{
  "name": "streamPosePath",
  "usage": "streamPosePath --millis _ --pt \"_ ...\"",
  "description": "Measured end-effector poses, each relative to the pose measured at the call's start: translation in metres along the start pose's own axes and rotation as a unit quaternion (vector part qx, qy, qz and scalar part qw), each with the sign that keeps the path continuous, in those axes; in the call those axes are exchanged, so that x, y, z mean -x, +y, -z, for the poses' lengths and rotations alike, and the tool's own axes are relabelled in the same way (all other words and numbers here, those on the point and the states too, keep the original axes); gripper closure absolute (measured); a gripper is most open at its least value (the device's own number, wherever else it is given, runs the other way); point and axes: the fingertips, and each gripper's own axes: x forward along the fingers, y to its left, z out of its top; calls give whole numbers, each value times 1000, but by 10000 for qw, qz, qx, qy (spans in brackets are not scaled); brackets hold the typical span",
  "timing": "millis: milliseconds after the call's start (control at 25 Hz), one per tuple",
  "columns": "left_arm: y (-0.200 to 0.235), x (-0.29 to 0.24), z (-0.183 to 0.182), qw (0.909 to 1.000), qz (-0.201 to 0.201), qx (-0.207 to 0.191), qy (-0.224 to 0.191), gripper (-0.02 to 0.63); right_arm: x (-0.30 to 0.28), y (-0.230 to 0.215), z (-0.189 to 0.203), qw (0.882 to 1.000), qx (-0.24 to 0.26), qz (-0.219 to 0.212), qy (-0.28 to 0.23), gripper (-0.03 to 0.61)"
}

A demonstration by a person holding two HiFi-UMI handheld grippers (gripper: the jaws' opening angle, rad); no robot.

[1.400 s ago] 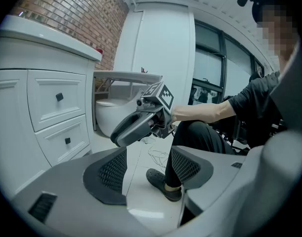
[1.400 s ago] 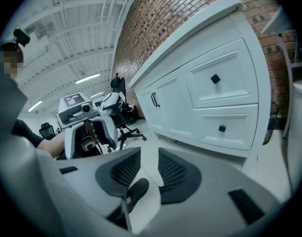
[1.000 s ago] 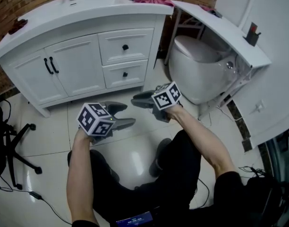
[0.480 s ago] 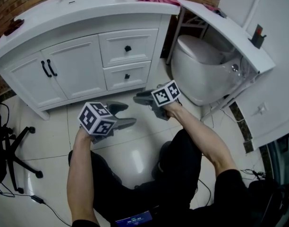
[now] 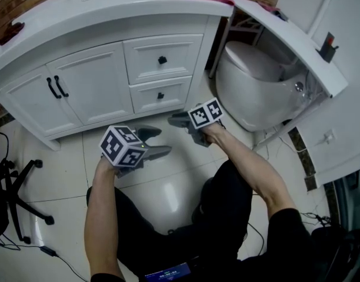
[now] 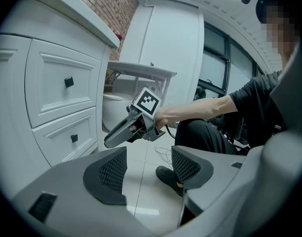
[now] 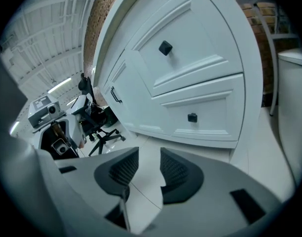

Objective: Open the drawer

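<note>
Hovering low in front of the vanity cabinet (image 5: pixel 197 49), neither gripper has reached a drawer, so the risks lie in the approach. In the cabinet's left half are 2 cupboard doors (image 5: pixel 95 78) with long black handles; a drift that way would open the wrong thing.

The left gripper (image 5: pixel 160 143) hangs over the floor (image 5: pixel 162 187) before the cabinet's middle, its jaws spread wide with nothing between them. Its own view looks along the cabinet front rather than at it. It seems the idle one, and if it strays forward it could block a drawer's travel.

The 2 drawers sit in the cabinet's right half, the upper drawer (image 5: pixel 146 53) above the lower drawer (image 5: pixel 146 96), both closed, each with 1 small black knob (image 5: pixel 162 60). The task does not say which to open, so the choice is a judgement.

The right gripper (image 5: pixel 174 121) is just below and in front of the lower drawer, apart from it. Its jaws have just been opening and stand parted with only floor tile between them. The knob is small, so jaws closing off-centre would likely slip off it, and a pull angled down rather than straight out from the cabinet could break the grip. The person's legs (image 5: pixel 224 216), crouched before the cabinet, may stop the drawer short.
</note>
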Motion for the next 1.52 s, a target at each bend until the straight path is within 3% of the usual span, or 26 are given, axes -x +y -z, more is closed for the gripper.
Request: streamPosePath --millis 480,920,1520 --pt "13 -11 -2 9999 114 17 53 327 -35 -34 -4 9992 -148 315 205 396" --pt "26 -8 -5 9998 47 169 -101 327 -57 -42 -16 9980 -363 316 413 367" --pt "29 -34 -11 9996 116 248 -5 327 -88 -96 -45 9949 -451 899 -63 362"
